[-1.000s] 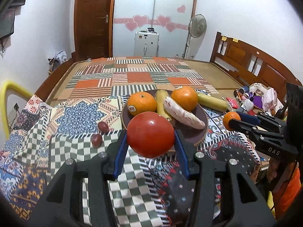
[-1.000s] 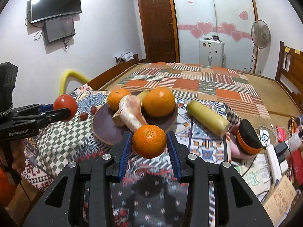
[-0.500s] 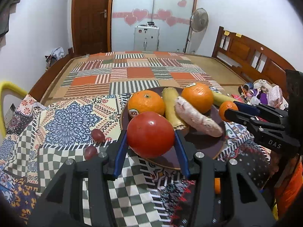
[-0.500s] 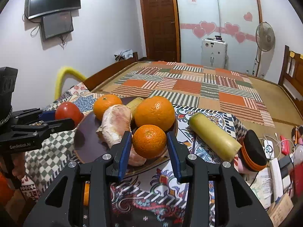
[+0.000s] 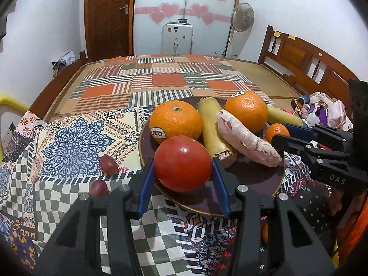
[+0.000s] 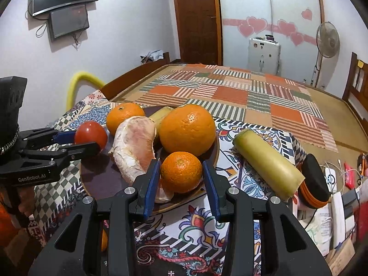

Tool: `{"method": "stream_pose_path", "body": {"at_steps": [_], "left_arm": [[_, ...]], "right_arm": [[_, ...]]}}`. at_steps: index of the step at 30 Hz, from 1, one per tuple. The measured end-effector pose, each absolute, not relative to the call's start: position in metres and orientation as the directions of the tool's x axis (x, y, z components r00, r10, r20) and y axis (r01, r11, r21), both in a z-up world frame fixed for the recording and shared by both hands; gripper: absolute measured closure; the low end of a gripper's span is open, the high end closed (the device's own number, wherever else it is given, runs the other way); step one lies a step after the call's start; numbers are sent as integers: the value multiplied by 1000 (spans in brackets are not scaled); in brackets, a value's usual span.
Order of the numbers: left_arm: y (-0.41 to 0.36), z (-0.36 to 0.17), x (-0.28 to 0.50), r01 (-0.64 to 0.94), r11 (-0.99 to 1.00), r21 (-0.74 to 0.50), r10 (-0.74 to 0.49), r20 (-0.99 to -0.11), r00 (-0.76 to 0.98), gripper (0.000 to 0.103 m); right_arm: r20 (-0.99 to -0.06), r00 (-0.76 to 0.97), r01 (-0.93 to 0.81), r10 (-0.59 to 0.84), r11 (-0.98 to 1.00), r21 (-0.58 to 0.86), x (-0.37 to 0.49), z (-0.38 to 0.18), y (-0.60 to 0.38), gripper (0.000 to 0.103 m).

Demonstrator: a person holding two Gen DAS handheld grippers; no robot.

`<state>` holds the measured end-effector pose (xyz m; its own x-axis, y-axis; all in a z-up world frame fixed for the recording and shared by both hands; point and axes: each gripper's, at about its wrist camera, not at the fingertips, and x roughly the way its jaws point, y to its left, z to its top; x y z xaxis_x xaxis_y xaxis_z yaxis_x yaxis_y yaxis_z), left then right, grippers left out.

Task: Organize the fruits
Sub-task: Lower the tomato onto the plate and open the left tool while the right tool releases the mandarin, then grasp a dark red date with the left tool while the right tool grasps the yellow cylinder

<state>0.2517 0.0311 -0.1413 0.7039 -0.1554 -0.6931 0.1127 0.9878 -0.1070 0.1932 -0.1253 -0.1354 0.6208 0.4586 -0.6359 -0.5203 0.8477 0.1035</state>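
My left gripper is shut on a red tomato and holds it over the near left edge of a dark brown plate. My right gripper is around a small orange mandarin, with small gaps showing beside its pads, low over the plate's right side. On the plate lie two large oranges, a yellowish cane piece and a peeled pomelo segment. In the right wrist view the left gripper holds the tomato.
Two red grapes lie on the patterned cloth left of the plate. A second cane piece lies right of the plate, next to a black-and-orange case and clutter. A bed with a patchwork cover stretches behind.
Both grippers have moved forward and down over the plate with their fruits. The tomato now hangs over the plate's near left edge and the mandarin sits low beside the right orange.
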Motion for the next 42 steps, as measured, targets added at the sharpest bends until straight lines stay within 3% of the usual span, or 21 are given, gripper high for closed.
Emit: {"method": "stream_pose_path", "body": {"at_steps": [10, 12, 14, 15, 25, 31, 33, 35, 39, 42], "left_arm": [[24, -147, 256, 126, 987, -103, -162, -709, 686, 54], [25, -146, 255, 126, 985, -115, -170, -708, 686, 50], [26, -143, 253, 112, 987, -120, -164, -698, 697, 37], [27, -141, 251, 108, 987, -120, -161, -691, 705, 36], [57, -115, 221, 66, 995, -74, -98, -641, 761, 34], [83, -129, 207, 28, 998, -51, -55, -681, 730, 34], [92, -137, 208, 9, 999, -49, -41, -700, 713, 34], [98, -144, 210, 2, 998, -67, -49, -718, 694, 44], [103, -153, 221, 6, 997, -77, -61, -738, 672, 51], [106, -159, 231, 1, 998, -63, -48, -751, 659, 62]], "right_arm": [[-650, 617, -508, 445, 855, 103, 197, -137, -125, 67], [-648, 619, -513, 444, 853, 95, 196, -136, -124, 57], [-639, 630, -514, 440, 854, 80, 194, -135, -122, 53], [-636, 634, -516, 440, 853, 76, 193, -134, -122, 53], [-582, 684, -504, 441, 862, 61, 180, -122, -132, 53], [-567, 714, -474, 412, 880, 43, 175, -117, -147, 53], [-571, 718, -461, 398, 887, 39, 176, -118, -151, 53], [-580, 722, -443, 378, 896, 32, 179, -121, -157, 53], [-598, 722, -421, 348, 907, 19, 186, -125, -167, 53], [-620, 705, -429, 345, 903, 14, 193, -126, -171, 52]]}}
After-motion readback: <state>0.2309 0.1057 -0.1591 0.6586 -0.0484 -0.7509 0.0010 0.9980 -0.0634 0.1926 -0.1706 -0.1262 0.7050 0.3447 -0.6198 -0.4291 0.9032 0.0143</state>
